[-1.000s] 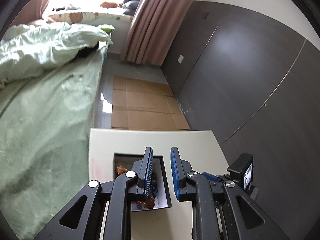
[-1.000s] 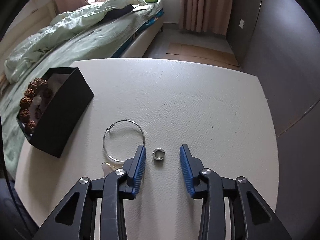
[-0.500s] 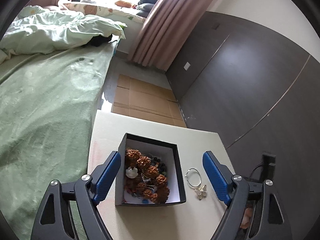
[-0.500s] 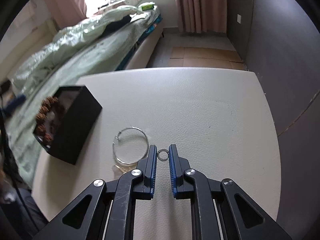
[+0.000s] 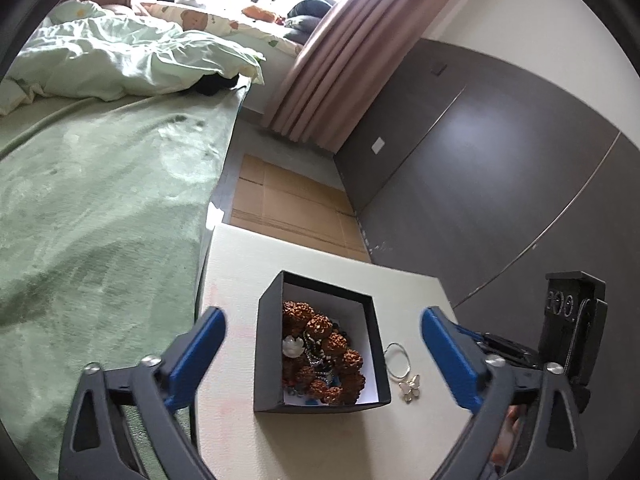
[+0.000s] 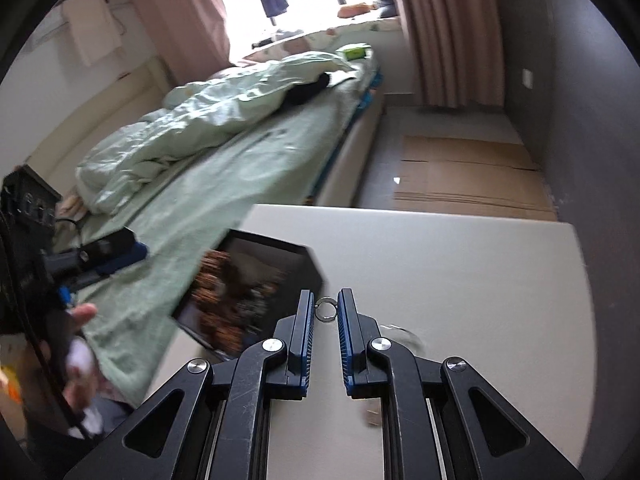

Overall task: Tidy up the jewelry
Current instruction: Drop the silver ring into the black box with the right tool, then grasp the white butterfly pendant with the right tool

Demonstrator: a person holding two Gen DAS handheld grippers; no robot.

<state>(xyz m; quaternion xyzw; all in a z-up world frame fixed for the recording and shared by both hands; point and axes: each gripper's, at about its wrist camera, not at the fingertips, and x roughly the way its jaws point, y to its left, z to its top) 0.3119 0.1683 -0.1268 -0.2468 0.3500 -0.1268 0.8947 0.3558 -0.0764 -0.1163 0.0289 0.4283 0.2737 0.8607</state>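
Silver metal, a small plain ring (image 6: 326, 312), is pinched between the blue ribbed pads of the right hand-held gripper (image 6: 325, 313), up off the off-white surface (image 6: 460, 280) and right by the near corner of the black box (image 6: 308, 264). The jaws stand narrow, with just the ring's width between them.

That box (image 5: 264, 344) is square matte cardboard with a white lining, no lid on it. Inside it's a heap: knobbly reddish-brown seed beads (image 5: 320, 326) strung in a loop, a little white flower-shaped piece (image 5: 293, 347), and some dark chain or small beads tangled in the middle that I can't sort out.

Just beside the box on its right side, a thin silver wire hoop bangle (image 5: 397, 361) lies flat, with a pearly butterfly charm (image 5: 411, 387) at its near end.

The left hand-held gripper (image 5: 320, 340) has its jaws spread wide and holds nothing; the box shows between its blue fingers. The right-wrist view is smeared with blur down low, so the bangle there is only a streak.

Further out: a bed with a fuzzy pale green blanket (image 5: 92, 216) and a rumpled duvet (image 5: 120, 64), flattened cardboard (image 5: 288, 204) on the floor, dusty pink curtains (image 5: 332, 72), and a dark grey panelled wall (image 5: 500, 168).
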